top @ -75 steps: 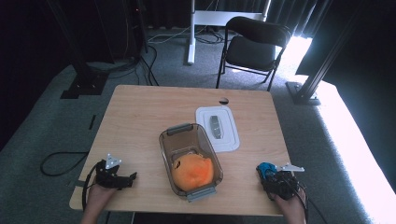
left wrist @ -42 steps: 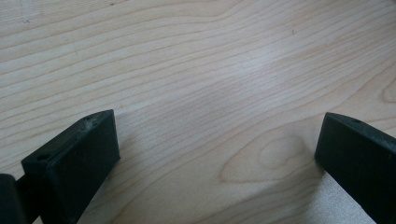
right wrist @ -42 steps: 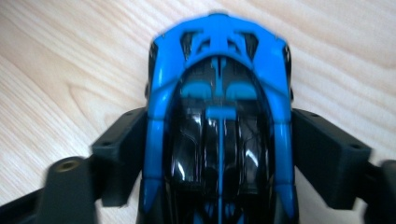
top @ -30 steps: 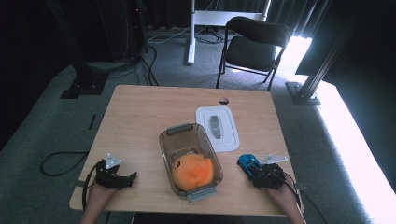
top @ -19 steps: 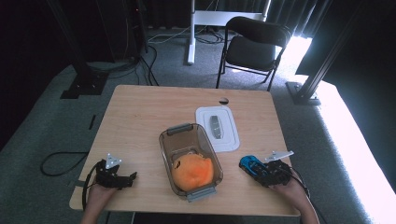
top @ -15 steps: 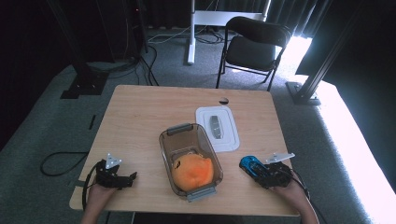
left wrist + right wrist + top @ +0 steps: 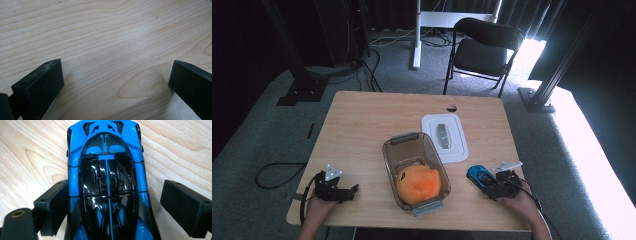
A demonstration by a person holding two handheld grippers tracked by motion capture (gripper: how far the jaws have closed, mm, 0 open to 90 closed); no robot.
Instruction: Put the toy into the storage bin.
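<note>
The blue toy car (image 7: 107,182) is seen resting on the wooden surface (image 7: 362,130) near its right front edge, just right of the clear container (image 7: 415,172) that holds an orange soft item (image 7: 419,183); a white lid (image 7: 444,137) lies beyond the container. The right hand-held gripper (image 7: 486,184) sits over the car with the car between its jaws, which have just been opening: the right jaw stands clear of the body, and the left jaw appears close against the side, so the car is judged released and set down. The step is best finished by the jaws being kept wide and the gripper being drawn straight back and up, so the car is not nudged or rolled. The left hand-held gripper (image 7: 334,189) rests wide open on bare wood, with nothing held.
</note>
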